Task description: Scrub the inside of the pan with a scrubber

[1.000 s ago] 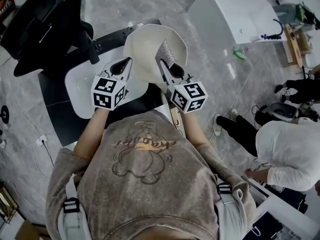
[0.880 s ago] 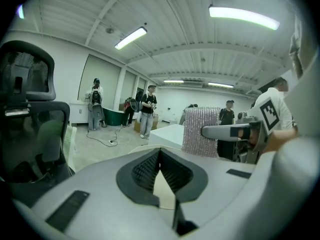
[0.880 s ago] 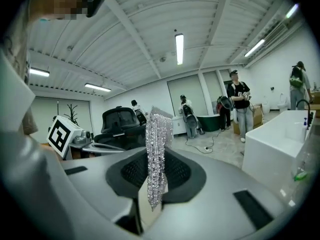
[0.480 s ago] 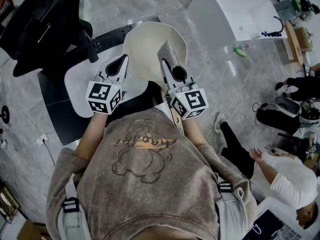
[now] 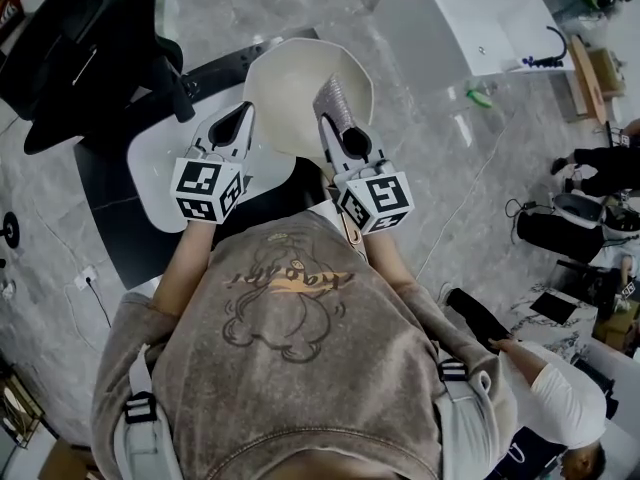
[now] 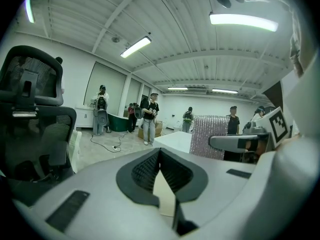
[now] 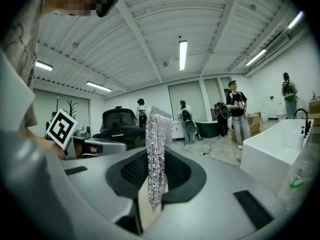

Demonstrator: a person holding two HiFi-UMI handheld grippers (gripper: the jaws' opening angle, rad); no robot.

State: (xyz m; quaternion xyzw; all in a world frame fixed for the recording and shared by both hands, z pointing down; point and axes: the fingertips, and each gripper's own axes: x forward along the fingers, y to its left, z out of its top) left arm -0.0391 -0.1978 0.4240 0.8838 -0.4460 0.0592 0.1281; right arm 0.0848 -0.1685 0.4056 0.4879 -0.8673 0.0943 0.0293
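Observation:
The cream pan [image 5: 295, 83] lies in front of me, its brown handle [image 5: 349, 232] pointing back under my right gripper. My right gripper [image 5: 328, 123] is shut on a silvery, glittering scrubber [image 5: 336, 101], which hangs over the right part of the pan's inside. In the right gripper view the scrubber [image 7: 158, 144] stands upright between the closed jaws of that gripper [image 7: 159, 156]. My left gripper [image 5: 243, 115] is at the pan's left rim with its jaws shut and nothing visible between them [image 6: 160, 156]. Whether it touches the rim I cannot tell. From the left gripper view, the scrubber [image 6: 207, 136] shows off to the right.
The pan rests over a white tabletop [image 5: 160, 173] and a black mat [image 5: 115, 218]. A black office chair [image 5: 90, 58] stands at the far left and a white tub [image 5: 460, 28] at the far right. A person [image 5: 560, 393] crouches at the lower right; several people stand further back.
Both grippers have barely shifted; the scrubber has edged slightly toward the pan's middle. The person in white at the right has moved toward the lower right.

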